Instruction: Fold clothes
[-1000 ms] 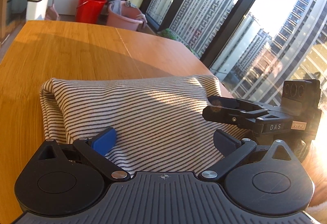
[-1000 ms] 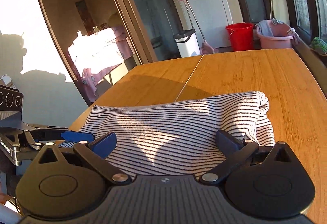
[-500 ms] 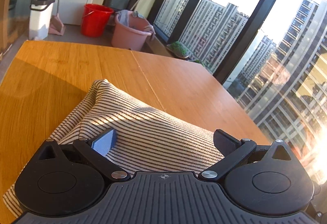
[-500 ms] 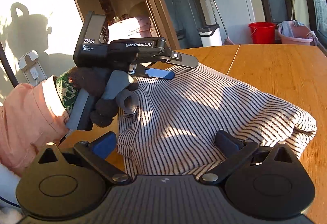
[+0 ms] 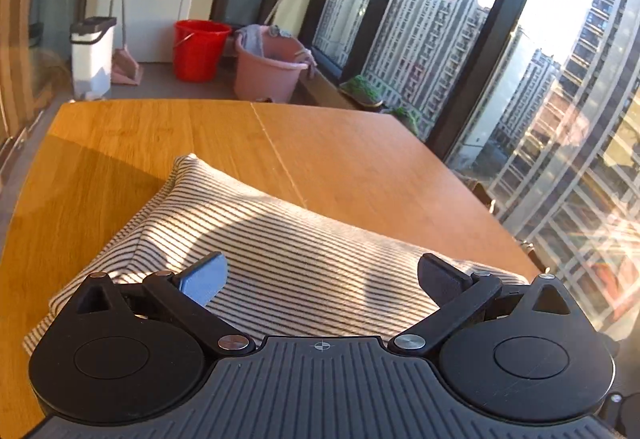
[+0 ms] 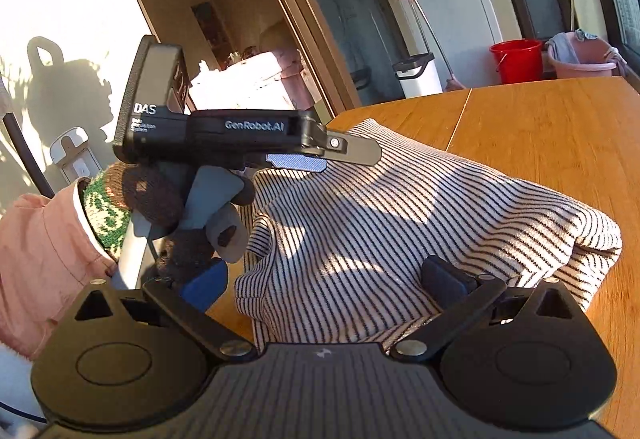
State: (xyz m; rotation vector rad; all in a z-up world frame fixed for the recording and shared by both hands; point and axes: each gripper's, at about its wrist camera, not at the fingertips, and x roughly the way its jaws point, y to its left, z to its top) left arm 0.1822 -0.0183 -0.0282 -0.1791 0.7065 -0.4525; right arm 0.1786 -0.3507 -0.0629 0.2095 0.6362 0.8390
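Striped black-and-white knit garment (image 5: 288, 247) lies bundled, folded over, on wooden table (image 5: 360, 159). Left gripper (image 5: 320, 275) wide open, empty, above cloth. Right gripper (image 6: 324, 279) likewise spread, empty. Fold likely near done; next: smooth or final fold.

Readable in the right wrist view only, all on the left gripper (image 6: 320, 163): "DAS" in white capitals on the dark rear housing, with two lines of small white print directly beneath, too blurred to make out with certainty. Further forward, along the black side of the body, "GenRobot.AI" in pale lettering. Nothing legible in the left wrist view, neither on the gripper body there nor on the buildings outside.
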